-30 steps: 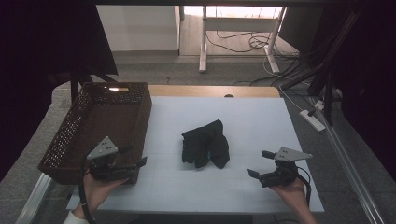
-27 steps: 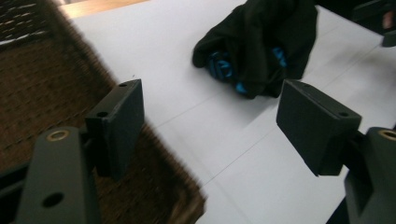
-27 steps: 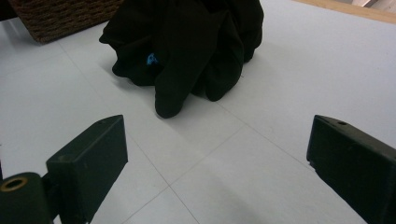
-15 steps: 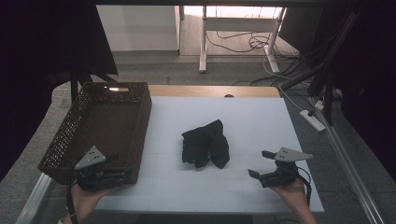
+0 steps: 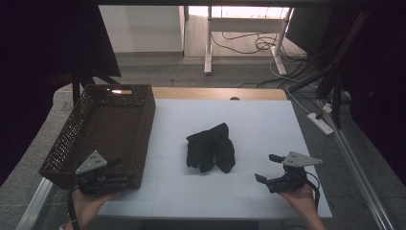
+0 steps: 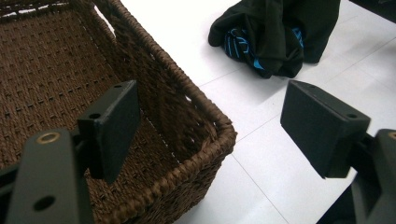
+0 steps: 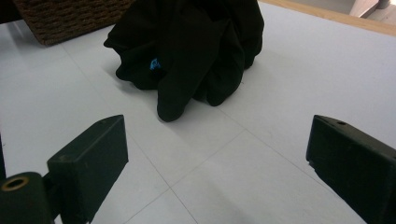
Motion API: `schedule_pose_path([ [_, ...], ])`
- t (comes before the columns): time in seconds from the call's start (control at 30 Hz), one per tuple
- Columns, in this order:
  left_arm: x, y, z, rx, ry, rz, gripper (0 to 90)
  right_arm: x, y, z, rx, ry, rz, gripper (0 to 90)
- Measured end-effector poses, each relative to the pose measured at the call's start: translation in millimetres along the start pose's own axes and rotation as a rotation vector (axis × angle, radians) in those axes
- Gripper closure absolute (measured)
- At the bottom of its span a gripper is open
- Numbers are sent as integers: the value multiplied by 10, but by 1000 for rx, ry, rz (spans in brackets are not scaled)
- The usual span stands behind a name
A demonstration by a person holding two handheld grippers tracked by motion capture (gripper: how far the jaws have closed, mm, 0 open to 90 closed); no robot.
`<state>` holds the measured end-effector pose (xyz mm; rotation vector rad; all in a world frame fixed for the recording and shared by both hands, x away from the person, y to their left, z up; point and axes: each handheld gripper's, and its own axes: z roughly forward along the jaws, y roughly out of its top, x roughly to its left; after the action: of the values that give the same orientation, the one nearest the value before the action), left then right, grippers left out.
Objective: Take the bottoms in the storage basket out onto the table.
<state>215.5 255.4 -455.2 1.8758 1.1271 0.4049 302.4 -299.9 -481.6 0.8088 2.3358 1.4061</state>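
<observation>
Black garment [image 5: 211,148] lies crumpled ahead of our right gripper [image 7: 215,154], whose jaws gape empty. Our left gripper [image 6: 210,116], wide too, straddles the basket [image 5: 95,129] corner; we might snag that rim when reaching over.

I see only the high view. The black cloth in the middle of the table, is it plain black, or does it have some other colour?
Observer: The black cloth has bright blue markings in its folds, seen from the left gripper view.
Operator: Is anything between the jaws of the left gripper?
Observer: The left gripper is open, its jaws have just been opening, and the near corner of the brown basket lies in the gap, touching neither pad.
Operator: And the right one?
Observer: The right gripper is open and holds nothing; bare white table lies between its jaws, the cloth ahead.
</observation>
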Motion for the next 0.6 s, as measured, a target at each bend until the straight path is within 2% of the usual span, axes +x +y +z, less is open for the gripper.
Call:
schedule_pose_path([
  [0.6,-9,24,-21,-15,-7,-5,206,13,2,4,1,5,-6,54],
])
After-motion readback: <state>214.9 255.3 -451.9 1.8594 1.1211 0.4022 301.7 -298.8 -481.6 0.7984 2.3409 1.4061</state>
